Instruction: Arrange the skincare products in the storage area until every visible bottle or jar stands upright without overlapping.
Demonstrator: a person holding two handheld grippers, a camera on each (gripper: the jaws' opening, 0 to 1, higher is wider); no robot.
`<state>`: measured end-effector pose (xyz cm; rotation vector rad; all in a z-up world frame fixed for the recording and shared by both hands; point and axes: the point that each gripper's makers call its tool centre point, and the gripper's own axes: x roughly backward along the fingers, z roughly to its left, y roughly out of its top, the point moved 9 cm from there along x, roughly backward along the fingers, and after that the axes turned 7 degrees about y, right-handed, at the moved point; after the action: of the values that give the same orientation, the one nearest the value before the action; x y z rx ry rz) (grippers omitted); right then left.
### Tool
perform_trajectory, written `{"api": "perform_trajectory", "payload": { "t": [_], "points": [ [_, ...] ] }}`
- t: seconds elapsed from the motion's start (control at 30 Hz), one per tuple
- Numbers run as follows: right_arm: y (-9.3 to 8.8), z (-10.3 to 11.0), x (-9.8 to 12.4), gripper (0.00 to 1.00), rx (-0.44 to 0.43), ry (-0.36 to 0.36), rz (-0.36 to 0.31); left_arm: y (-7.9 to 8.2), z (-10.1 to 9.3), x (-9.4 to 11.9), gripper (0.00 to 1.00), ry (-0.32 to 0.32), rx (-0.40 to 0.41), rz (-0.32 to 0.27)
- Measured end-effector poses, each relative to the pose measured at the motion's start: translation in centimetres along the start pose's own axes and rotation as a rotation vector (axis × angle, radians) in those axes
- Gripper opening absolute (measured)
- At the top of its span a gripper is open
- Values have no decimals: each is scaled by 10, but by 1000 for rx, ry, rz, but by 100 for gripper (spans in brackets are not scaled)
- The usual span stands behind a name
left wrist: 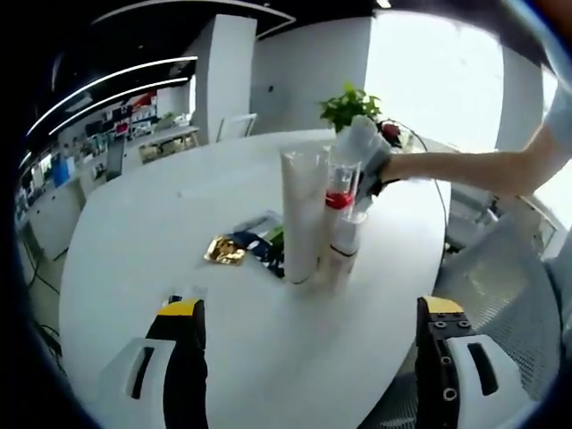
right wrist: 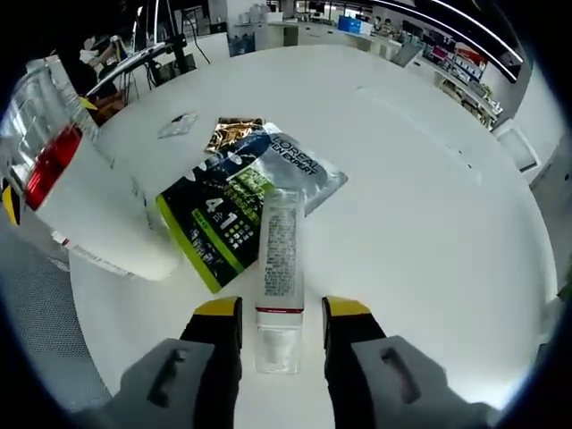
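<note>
Skincare tube (right wrist: 279, 268), white with small print, sits lower centre of the right gripper view, its clear cap between the right gripper (right wrist: 281, 320) jaws, which appear closed on it. Judged light, smooth, slightly squashy; hold at the stiff cap end. Left of it, a red-banded bottle (right wrist: 67, 192); behind, flat sachets (right wrist: 228, 210). Left gripper (left wrist: 313, 313) stands wide open, empty, low before the clustered tubes. White round table (left wrist: 161, 232) looks slick; open-plan room beyond.

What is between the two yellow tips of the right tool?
In the right gripper view, a white tube with a clear cap lies between the right tool's jaws, cap end nearest the camera. Its far end overlaps the dark packet.
</note>
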<state>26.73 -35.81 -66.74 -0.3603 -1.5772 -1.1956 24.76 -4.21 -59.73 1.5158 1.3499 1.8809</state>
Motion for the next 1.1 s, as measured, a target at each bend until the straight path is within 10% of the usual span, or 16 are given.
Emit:
{"api": "perform_trajectory", "payload": {
  "t": [1.1],
  "points": [
    [-25, 44, 38, 19, 61, -67, 15, 7, -23, 5, 94, -56, -100, -11]
  ]
}}
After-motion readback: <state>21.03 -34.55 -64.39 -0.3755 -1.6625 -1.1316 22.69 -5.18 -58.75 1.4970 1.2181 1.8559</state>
